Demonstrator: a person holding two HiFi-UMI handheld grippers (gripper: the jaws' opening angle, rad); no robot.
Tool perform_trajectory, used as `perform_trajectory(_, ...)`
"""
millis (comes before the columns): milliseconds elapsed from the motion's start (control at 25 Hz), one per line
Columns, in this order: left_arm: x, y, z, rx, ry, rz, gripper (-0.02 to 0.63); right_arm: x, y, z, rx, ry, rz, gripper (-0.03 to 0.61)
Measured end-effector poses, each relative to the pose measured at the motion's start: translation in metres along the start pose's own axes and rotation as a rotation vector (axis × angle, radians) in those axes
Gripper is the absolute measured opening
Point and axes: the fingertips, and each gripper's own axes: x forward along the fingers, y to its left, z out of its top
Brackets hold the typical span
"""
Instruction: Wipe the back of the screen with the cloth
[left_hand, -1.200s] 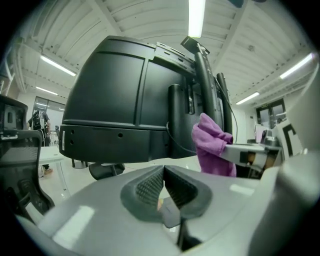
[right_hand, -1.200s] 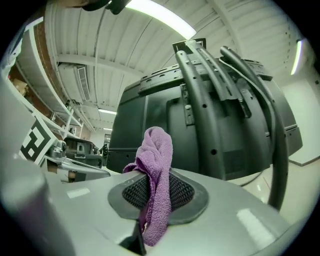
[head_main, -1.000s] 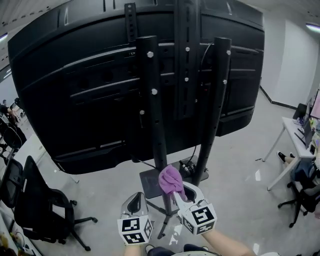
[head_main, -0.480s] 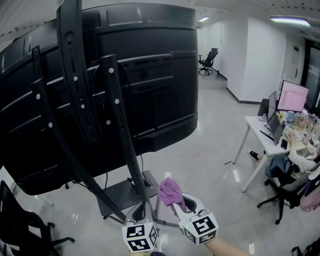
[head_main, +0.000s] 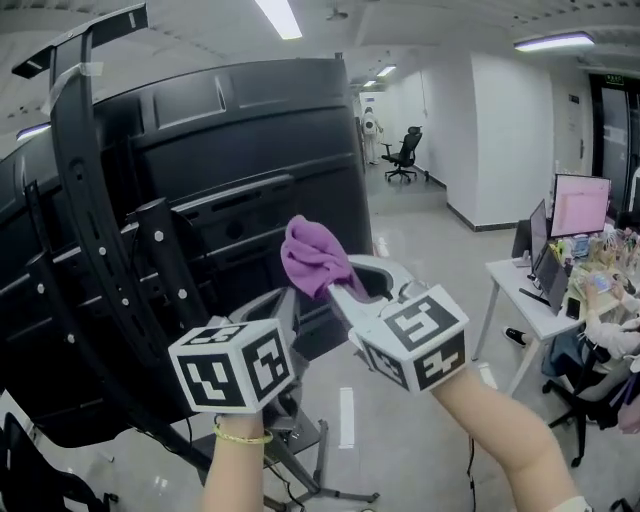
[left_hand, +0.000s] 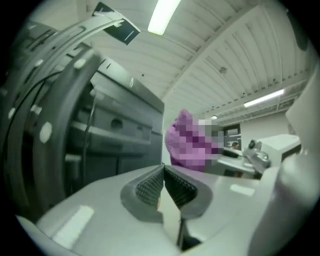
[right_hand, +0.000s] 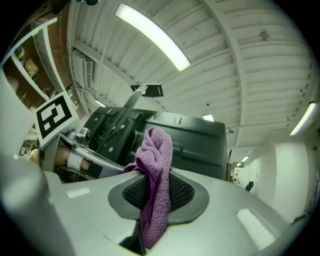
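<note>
Right gripper view: right gripper (right_hand: 158, 196), fingers clamped on purple cloth (right_hand: 156, 165), which is bunched above them. Left gripper view: left gripper (left_hand: 163, 184), fingers together, nothing between. Head view: both grippers before the screen (head_main: 250, 140) back, raised since a second ago; cloth near its right edge, contact unclear.

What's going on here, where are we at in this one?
A person holds a pair of tongs in each hand, facing the back of a big black screen on a stand. The right tongs are shut on a purple cloth, held up near the screen's right edge. The cloth looks short of the panel, so wiping seems not yet begun. The left tongs are shut and empty, beside the right ones.
</note>
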Motion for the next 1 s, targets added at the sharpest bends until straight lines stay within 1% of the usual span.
perform_trajectory(40,0.007,-0.001,0.034,0.027,-0.029,-0.004,0.008,0.016,-0.015,0.027,-0.02,-0.031,0.002,0.064)
perform_trajectory(120,0.022,0.005,0.094,0.088,-0.052,0.018,0.008,0.049,-0.041,0.077,-0.032,-0.089,0.011,0.064)
perform_trajectory(200,0.032,0.016,0.145,0.134,-0.048,0.063,0.008,0.081,-0.059,0.121,0.013,-0.154,0.051,0.064)
perform_trajectory(320,0.04,0.036,0.205,0.138,-0.058,0.13,0.008,0.123,-0.073,0.166,0.122,-0.237,0.132,0.064)
perform_trajectory(360,0.041,0.042,0.221,0.131,-0.07,0.153,0.008,0.136,-0.075,0.175,0.127,-0.248,0.142,0.064)
perform_trajectory(440,0.04,0.057,0.246,0.119,-0.096,0.222,0.008,0.158,-0.074,0.191,0.091,-0.256,0.161,0.064)
perform_trajectory(560,0.033,0.079,0.267,0.144,-0.125,0.372,0.008,0.187,-0.062,0.204,0.058,-0.253,0.232,0.064)
perform_trajectory(600,0.032,0.085,0.268,0.153,-0.124,0.412,0.008,0.195,-0.058,0.205,0.058,-0.249,0.251,0.064)
perform_trajectory(680,0.032,0.096,0.265,0.155,-0.119,0.465,0.008,0.21,-0.052,0.204,0.056,-0.236,0.277,0.064)
perform_trajectory(760,0.032,0.105,0.263,0.14,-0.129,0.481,0.008,0.222,-0.05,0.201,0.041,-0.223,0.288,0.064)
perform_trajectory(840,0.034,0.11,0.263,0.121,-0.145,0.469,0.008,0.23,-0.055,0.197,0.024,-0.214,0.272,0.064)
perform_trajectory(920,0.036,0.112,0.263,0.107,-0.155,0.444,0.008,0.236,-0.069,0.193,0.02,-0.207,0.236,0.064)
perform_trajectory(1000,0.044,0.109,0.264,0.106,-0.161,0.412,0.008,0.239,-0.092,0.186,0.02,-0.198,0.184,0.064)
